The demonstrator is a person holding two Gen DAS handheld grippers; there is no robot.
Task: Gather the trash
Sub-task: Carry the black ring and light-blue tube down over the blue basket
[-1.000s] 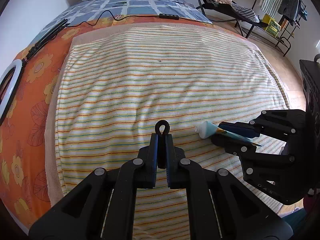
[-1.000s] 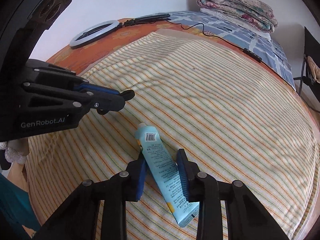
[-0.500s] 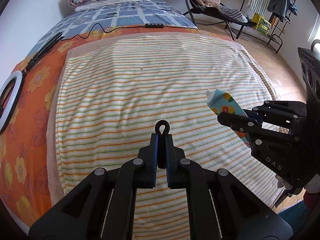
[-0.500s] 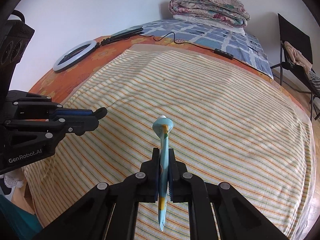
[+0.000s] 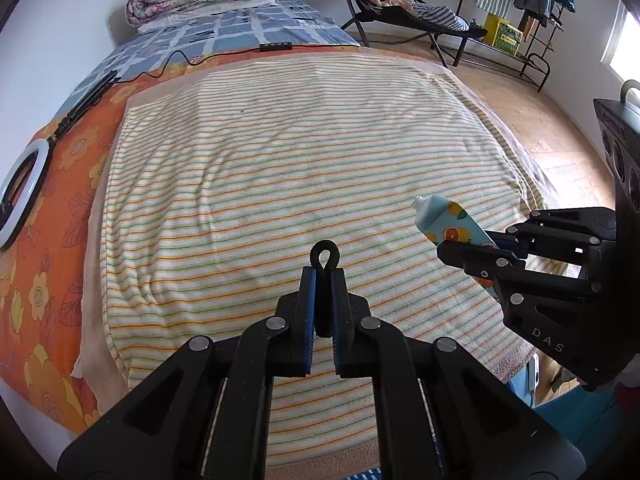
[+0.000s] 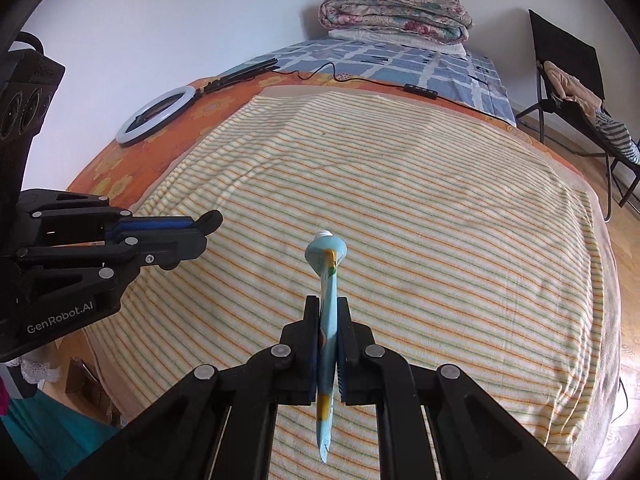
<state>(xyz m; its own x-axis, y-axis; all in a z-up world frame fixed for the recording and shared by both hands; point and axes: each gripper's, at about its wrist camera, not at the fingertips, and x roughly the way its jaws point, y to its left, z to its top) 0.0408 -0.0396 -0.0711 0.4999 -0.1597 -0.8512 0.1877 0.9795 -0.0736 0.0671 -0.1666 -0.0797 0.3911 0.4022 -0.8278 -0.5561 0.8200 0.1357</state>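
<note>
My right gripper (image 6: 329, 310) is shut on a light blue squeeze tube (image 6: 326, 272) with orange fruit prints, held edge-on above the striped towel (image 6: 400, 208), its white neck pointing away. The tube (image 5: 448, 226) also shows in the left wrist view, sticking out of the right gripper (image 5: 460, 246) at the right. My left gripper (image 5: 323, 276) is shut with a small black loop-shaped piece (image 5: 325, 256) between its pads, over the towel's near part (image 5: 280, 168). It shows at the left of the right wrist view (image 6: 200, 226).
The towel lies on a bed with an orange flowered sheet (image 5: 52, 184). A ring light (image 6: 156, 114) and black cable (image 5: 168, 62) lie at the bed's far side. Folded quilts (image 6: 396, 14) sit at the head. A black chair (image 6: 568, 76) and a clothes rack (image 5: 520, 12) stand on the floor.
The right gripper closed on the tube, which lay flat on the towel, and lifted it clear, turning it edge-on. Both grippers rose and drew back a little.
</note>
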